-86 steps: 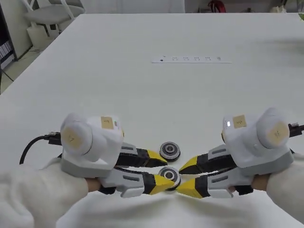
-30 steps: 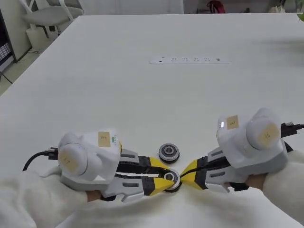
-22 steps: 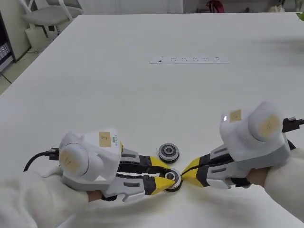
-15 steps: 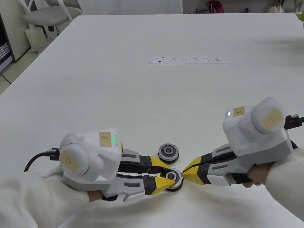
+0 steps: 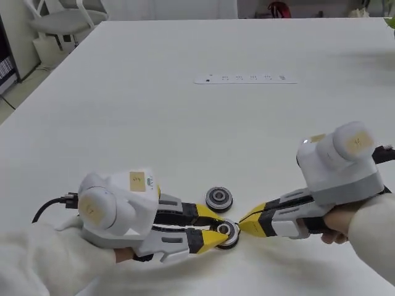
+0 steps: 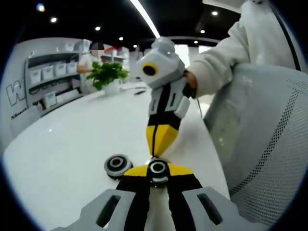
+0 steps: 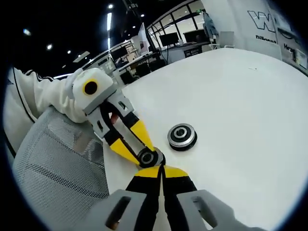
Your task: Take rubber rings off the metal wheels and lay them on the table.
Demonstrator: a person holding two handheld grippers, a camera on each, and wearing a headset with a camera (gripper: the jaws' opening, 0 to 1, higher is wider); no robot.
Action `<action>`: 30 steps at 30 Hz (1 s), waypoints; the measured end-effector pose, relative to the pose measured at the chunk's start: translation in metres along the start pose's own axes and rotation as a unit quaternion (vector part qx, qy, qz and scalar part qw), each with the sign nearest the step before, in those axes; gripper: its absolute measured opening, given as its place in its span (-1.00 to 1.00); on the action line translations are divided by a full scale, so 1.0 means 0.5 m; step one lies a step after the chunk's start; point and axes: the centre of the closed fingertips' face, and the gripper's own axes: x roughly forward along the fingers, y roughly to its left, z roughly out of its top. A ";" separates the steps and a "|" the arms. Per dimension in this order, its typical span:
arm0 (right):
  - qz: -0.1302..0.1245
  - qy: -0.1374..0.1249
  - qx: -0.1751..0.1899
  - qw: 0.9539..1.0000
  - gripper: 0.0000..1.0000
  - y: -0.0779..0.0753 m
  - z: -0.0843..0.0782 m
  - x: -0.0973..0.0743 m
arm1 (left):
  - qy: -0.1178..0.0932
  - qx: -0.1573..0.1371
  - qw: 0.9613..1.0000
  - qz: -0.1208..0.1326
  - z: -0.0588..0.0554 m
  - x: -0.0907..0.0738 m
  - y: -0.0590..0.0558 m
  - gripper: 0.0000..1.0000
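Note:
A small metal wheel (image 5: 226, 231) with a black rubber ring sits near the table's front edge, with my left gripper (image 5: 219, 229) shut on it from the left. My right gripper (image 5: 242, 227) comes in from the right, its jaws pressed together at the wheel's rim and its body tilted up. In the left gripper view the wheel (image 6: 158, 168) sits between the yellow jaws, and the right gripper (image 6: 156, 155) points down at it. In the right gripper view the shut right gripper (image 7: 161, 167) touches the wheel (image 7: 147, 157). A second ringed wheel (image 5: 219, 197) lies flat just behind.
A white power strip (image 5: 245, 78) lies far back on the white table (image 5: 185, 123). A cable (image 5: 49, 206) trails from the left gripper. A grey mesh chair back (image 6: 260, 144) stands close behind the front edge. A white chair (image 5: 62, 15) stands off the far left corner.
My right gripper went from open around the wheel to shut at its rim, then its body lifted and tilted up. The left gripper and both wheels stayed in place.

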 end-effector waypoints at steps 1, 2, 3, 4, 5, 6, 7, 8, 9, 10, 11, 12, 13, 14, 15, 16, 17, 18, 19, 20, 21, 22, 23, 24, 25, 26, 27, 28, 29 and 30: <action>0.002 -0.002 0.008 1.000 -1.00 0.001 0.000 0.000 | 0.000 0.000 1.000 0.000 0.000 0.000 0.000 -0.73; 0.004 -0.004 0.015 1.000 -1.00 0.002 0.000 -0.001 | 0.000 0.000 1.000 0.000 0.000 0.000 0.000 -0.73; 0.006 -0.007 0.023 1.000 -1.00 0.004 0.002 -0.001 | -0.001 0.000 1.000 0.000 0.000 0.000 0.000 -0.73; 0.008 -0.010 0.029 0.999 -1.00 0.005 0.003 -0.001 | -0.001 0.000 1.000 0.000 0.000 0.000 0.000 -0.73; 0.011 -0.012 0.035 0.999 -1.00 0.006 0.004 -0.001 | -0.001 -0.001 1.000 -0.001 0.000 0.000 -0.001 -0.73; 0.013 -0.015 0.043 0.999 -1.00 0.008 0.006 -0.001 | -0.001 -0.001 1.000 -0.001 0.000 0.000 -0.001 -0.73; 0.016 -0.017 0.052 0.998 -1.00 0.003 0.006 -0.002 | -0.001 -0.001 1.000 -0.001 0.001 0.000 -0.001 -0.73; 0.016 -0.018 0.055 0.998 -1.00 0.001 0.005 -0.002 | -0.001 -0.001 1.000 -0.001 0.001 0.000 -0.001 -0.73; 0.020 -0.021 0.065 0.997 -1.00 0.002 0.006 -0.003 | -0.001 -0.001 1.000 -0.001 0.001 0.000 -0.001 -0.73; 0.021 -0.023 0.072 0.997 -1.00 0.002 0.006 -0.003 | -0.001 -0.001 1.000 -0.001 0.001 0.000 -0.001 -0.73; 0.024 -0.025 0.084 0.996 -1.00 0.002 0.006 -0.003 | -0.001 -0.001 1.000 -0.001 0.001 0.000 -0.002 -0.73; 0.025 -0.027 0.089 0.995 -1.00 0.002 0.007 -0.003 | -0.002 -0.001 1.000 -0.001 0.001 0.000 -0.002 -0.73; 0.028 -0.029 0.097 0.994 -1.00 0.002 0.007 -0.003 | -0.002 -0.001 1.000 -0.002 0.001 0.000 -0.002 -0.73; 0.030 -0.031 0.103 0.994 -1.00 0.003 0.008 -0.003 | -0.002 -0.001 1.000 -0.002 0.001 0.000 -0.002 -0.73; 0.033 -0.033 0.111 0.993 -1.00 0.005 0.008 -0.002 | -0.002 -0.001 1.000 -0.002 0.001 0.000 -0.002 -0.73; 0.036 -0.035 0.118 0.992 -1.00 0.006 0.009 -0.002 | -0.002 0.000 1.000 -0.002 0.001 0.000 -0.002 -0.73; 0.037 -0.036 0.123 0.991 -1.00 0.006 0.009 -0.002 | -0.001 0.000 1.000 -0.002 0.001 0.000 -0.002 -0.73; 0.038 -0.037 0.127 0.990 -1.00 0.007 0.010 -0.002 | -0.001 -0.001 1.000 -0.002 0.001 0.000 -0.002 -0.73; 0.039 -0.038 0.129 0.990 -1.00 0.008 0.010 -0.002 | -0.001 -0.001 1.000 -0.002 0.001 0.000 -0.002 -0.73; 0.040 -0.038 0.131 0.990 -1.00 0.010 0.010 -0.002 | -0.001 -0.001 1.000 -0.002 0.001 0.000 -0.002 -0.73; 0.040 -0.038 0.131 0.990 -1.00 0.011 0.010 -0.002 | -0.001 -0.001 1.000 -0.002 0.001 0.000 -0.002 -0.73; 0.041 -0.039 0.132 0.990 -1.00 0.011 0.011 -0.002 | -0.001 -0.001 1.000 -0.002 0.001 0.000 -0.002 -0.73; 0.042 -0.039 0.133 0.990 -1.00 0.012 0.011 -0.002 | -0.001 -0.001 1.000 -0.002 0.001 0.000 -0.002 -0.73; 0.043 -0.040 0.135 0.989 -1.00 0.013 0.012 -0.002 | -0.001 -0.001 1.000 -0.002 0.001 0.000 -0.002 -0.73; 0.043 -0.040 0.136 0.989 -1.00 0.014 0.012 -0.002 | -0.001 -0.001 1.000 -0.002 0.001 0.000 -0.002 -0.73; 0.044 -0.041 0.137 0.989 -1.00 0.015 0.012 -0.002 | -0.001 0.000 1.000 -0.002 0.000 0.000 -0.002 -0.73; 0.045 -0.041 0.137 0.989 -1.00 0.016 0.013 -0.002 | -0.001 0.000 1.000 -0.002 0.000 0.000 -0.002 -0.73; 0.045 -0.041 0.137 0.989 -1.00 0.017 0.013 -0.002 | -0.001 0.001 1.000 -0.002 0.000 0.000 -0.002 -0.73; 0.046 -0.041 0.137 0.989 -1.00 0.018 0.014 -0.001 | -0.001 0.000 1.000 -0.002 0.000 0.000 -0.002 -0.73; 0.047 -0.042 0.138 0.988 -1.00 0.019 0.014 -0.001 | -0.001 0.000 1.000 -0.002 0.000 0.000 -0.002 -0.73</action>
